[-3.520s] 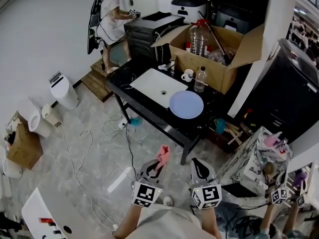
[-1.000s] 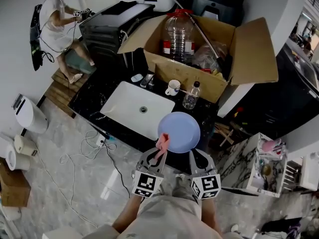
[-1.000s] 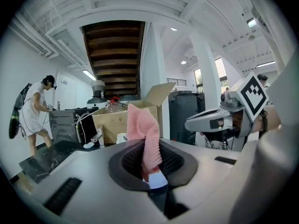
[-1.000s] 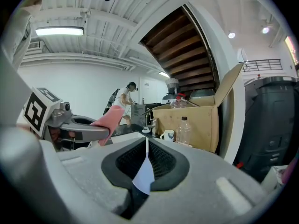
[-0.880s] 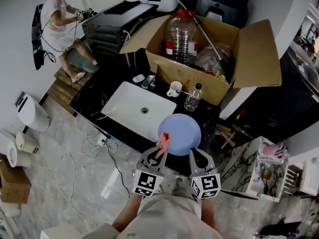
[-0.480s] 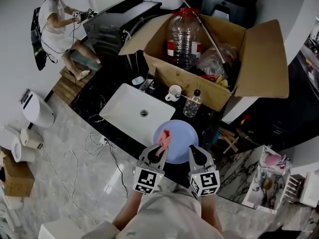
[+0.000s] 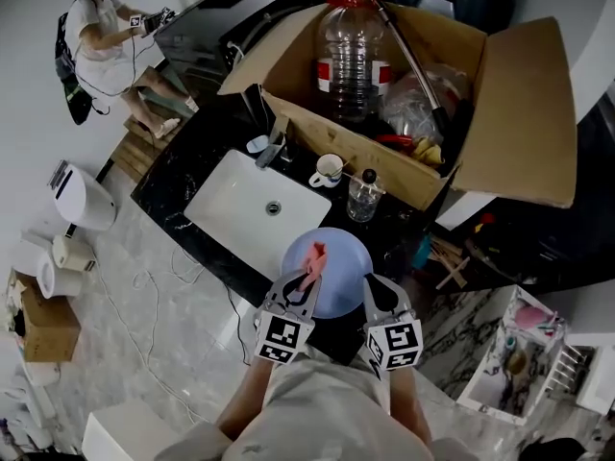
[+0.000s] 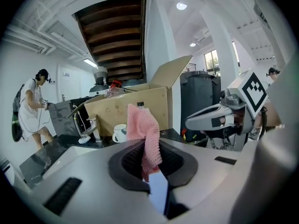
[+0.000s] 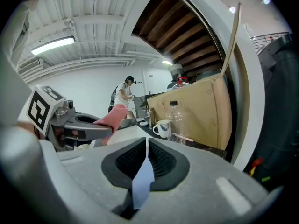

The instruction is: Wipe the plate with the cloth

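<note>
The white sink (image 7: 252, 200) is sitting at the left of the black counter (image 7: 183, 166), and the blue plate (image 7: 344, 257) is lying just right of it, close to the counter's near edge. The left tool (image 7: 306, 286) is hovering over the plate's near rim, its jaws closing on the lower end of the pink cloth (image 8: 145, 134). Most of the cloth is standing loose above the jaws, so it is likely to pull free under a hard stroke. The right tool (image 7: 381, 294) is waiting beside the plate with its jaws together on nothing. Nothing is steadying the plate, so wiping pressure is risking a slide off the edge. A far stroke is risking a knock to the clear bottle (image 7: 360, 196) and the mug (image 7: 328, 170) behind.
</note>
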The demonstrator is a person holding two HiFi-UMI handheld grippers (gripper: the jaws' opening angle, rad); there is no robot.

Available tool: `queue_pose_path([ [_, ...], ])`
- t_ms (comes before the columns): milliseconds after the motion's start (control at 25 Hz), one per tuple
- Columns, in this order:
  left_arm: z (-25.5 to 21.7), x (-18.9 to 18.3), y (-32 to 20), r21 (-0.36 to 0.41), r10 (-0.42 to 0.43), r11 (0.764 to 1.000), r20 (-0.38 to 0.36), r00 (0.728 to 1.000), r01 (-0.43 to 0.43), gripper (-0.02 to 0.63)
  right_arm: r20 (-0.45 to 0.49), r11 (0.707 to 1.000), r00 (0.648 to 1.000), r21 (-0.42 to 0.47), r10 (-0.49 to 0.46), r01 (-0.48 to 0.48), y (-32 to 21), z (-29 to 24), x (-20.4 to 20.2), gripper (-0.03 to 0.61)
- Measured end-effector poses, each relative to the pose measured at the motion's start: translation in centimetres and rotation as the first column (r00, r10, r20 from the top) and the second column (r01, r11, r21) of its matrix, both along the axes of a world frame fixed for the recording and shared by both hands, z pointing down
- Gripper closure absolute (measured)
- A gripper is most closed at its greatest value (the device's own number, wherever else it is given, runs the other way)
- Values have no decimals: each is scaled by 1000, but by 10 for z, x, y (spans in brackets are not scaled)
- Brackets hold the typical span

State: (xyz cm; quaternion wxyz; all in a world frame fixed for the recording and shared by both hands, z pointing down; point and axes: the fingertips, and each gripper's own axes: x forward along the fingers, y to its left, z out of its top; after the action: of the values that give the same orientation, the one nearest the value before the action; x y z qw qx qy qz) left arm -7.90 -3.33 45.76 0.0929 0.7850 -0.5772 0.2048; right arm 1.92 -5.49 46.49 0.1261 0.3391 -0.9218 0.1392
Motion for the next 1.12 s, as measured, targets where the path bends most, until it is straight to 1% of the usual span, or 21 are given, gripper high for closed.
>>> queue_pose_path([
  [240,25,12,-16,-62,-14,998,18,1000,15,580,-14,999,1000,-46,-25,24,-18,26,12,558],
  [400,40,11,-22,-112,-6,994,54,999,12,580,-37,997,999,-77,-22,19,-28,43,14,558],
  [560,55,6,-29,-159,34,987,77,996,-21,580,-77,994,997,-105,-5,-3,-33,59,10,555],
  [680,68,2,-36,-193,74,979,66,995,-60,580,-106,992,994,-121,22,-35,-37,70,8,551],
  [880,94,-6,-45,-262,151,956,38,988,-136,580,-159,981,982,-151,100,-125,-45,91,3,545],
  [1120,119,1,-56,-327,269,910,4,963,-253,580,-221,960,958,-171,180,-220,-55,112,1,538],
])
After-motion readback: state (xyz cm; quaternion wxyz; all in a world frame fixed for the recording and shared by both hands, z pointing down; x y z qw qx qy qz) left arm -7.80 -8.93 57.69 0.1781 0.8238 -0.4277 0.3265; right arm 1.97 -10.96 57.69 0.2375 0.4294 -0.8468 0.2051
